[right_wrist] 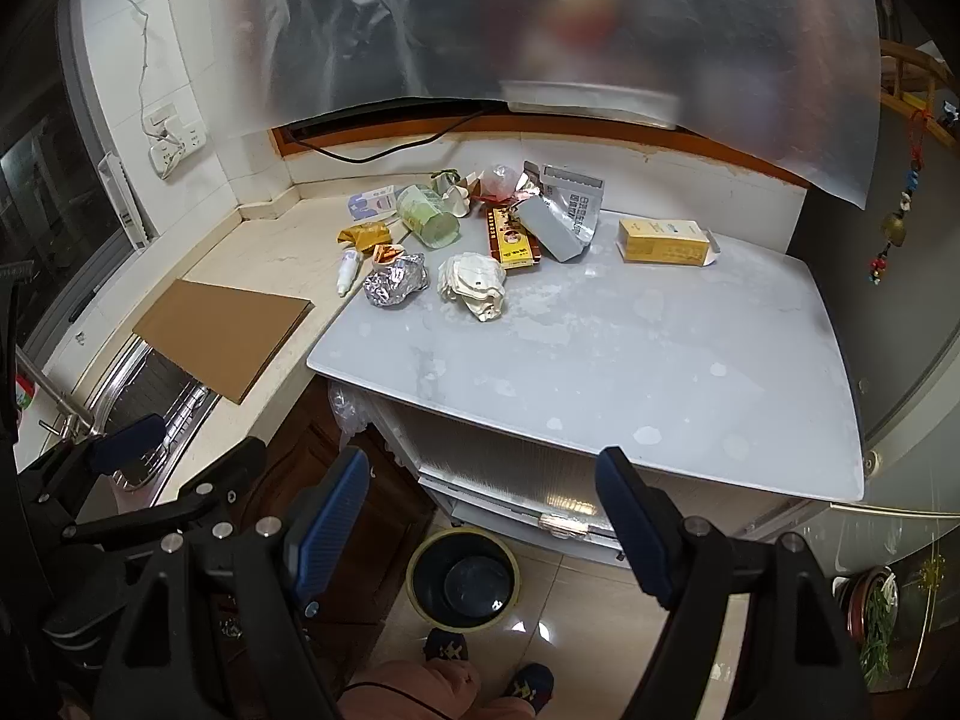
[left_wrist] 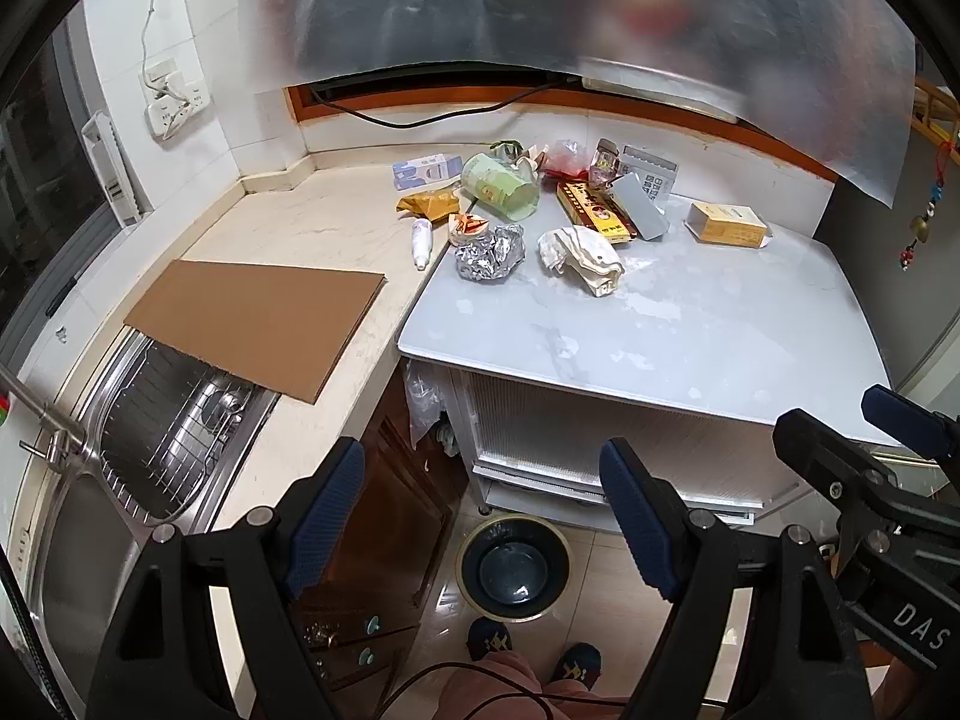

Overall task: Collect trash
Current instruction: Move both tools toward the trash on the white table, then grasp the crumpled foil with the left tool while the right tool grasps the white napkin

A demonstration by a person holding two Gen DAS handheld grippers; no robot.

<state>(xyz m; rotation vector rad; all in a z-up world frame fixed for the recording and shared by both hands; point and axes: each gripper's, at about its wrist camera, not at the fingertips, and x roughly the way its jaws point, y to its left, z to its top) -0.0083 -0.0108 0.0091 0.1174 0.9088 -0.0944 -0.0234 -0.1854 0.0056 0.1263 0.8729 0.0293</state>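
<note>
- Left wrist view: set high and back from the table (left_wrist: 690, 324), tilted steeply down, own fingers (left_wrist: 327, 516) at the bottom edge, sink (left_wrist: 174, 420) at lower left, right gripper (left_wrist: 864, 444) at the right edge.
- Right wrist view: same height and tilt, set just to the right, table (right_wrist: 630, 348) centred, left gripper (right_wrist: 150, 450) at lower left.
- Shared: table, trash pile (left_wrist: 528, 210), cardboard (left_wrist: 258, 324), bin (left_wrist: 513, 567) at bottom centre.
</note>
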